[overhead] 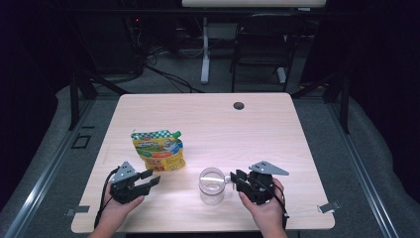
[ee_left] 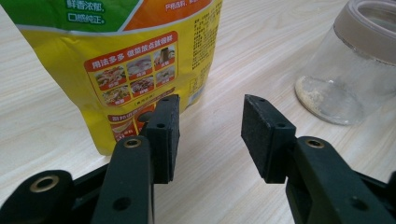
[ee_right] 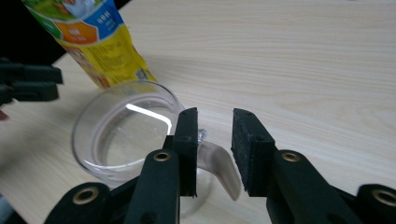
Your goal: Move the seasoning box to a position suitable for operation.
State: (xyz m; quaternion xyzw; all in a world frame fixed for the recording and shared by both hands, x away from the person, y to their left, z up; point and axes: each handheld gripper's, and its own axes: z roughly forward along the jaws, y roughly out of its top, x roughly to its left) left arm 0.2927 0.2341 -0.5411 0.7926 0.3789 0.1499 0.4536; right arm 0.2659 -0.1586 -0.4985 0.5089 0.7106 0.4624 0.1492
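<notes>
Apparently the step in hand is taking the clear glass mug [overhead: 212, 185] by its curved handle [ee_right: 223, 168], which sits between the narrow-set jaws of the right gripper [ee_right: 214, 122], not visibly pinched. Next, the pads must close on this smooth handle. The left gripper [ee_left: 210, 108] stands wide and empty beside the glossy yellow pouch [overhead: 157, 148] on the pale wooden table [overhead: 267, 129].

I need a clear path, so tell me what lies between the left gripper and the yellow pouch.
Nothing: the left gripper view shows bare wood of the table between the left gripper and the yellow pouch. The glass mug stands off to the side.
</notes>
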